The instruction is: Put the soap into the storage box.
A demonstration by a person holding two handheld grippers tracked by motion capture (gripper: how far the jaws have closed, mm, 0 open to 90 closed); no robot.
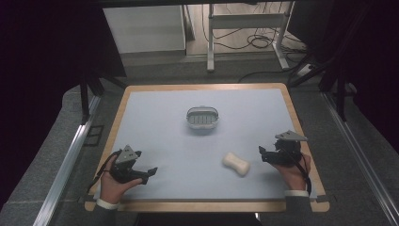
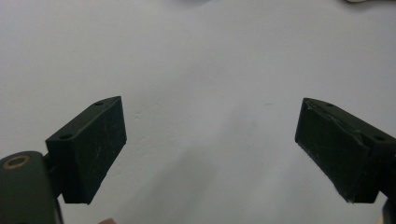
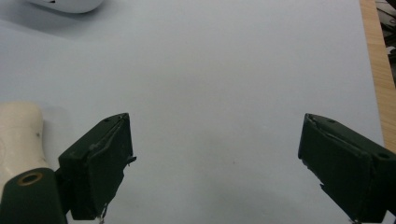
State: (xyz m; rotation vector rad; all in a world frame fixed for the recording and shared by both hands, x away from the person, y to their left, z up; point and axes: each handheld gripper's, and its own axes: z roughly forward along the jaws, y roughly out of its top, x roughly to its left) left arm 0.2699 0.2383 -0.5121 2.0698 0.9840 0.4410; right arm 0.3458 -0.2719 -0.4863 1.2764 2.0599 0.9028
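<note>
A cream, bone-shaped bar of soap (image 1: 236, 164) lies on the pale blue mat (image 1: 188, 150), right of the middle. Farther back at the centre stands a small grey oval soap dish (image 1: 203, 117) with a greenish ribbed inside. My right gripper (image 1: 264, 154) rests at the right, a short way from the soap, jaws open and empty. In the right gripper view the soap (image 3: 17, 135) lies just left of the left jaw, and the gripper (image 3: 215, 123) frames bare mat. My left gripper (image 1: 148, 173) sits near the front left, open over bare mat (image 2: 210, 116).
The mat lies on a wooden-edged table (image 1: 202, 205). The wooden border (image 3: 377, 70) runs close by the right gripper's right side. Metal rails (image 1: 70, 155) flank the table. A desk frame and cables (image 1: 254, 42) stand on the floor beyond.
</note>
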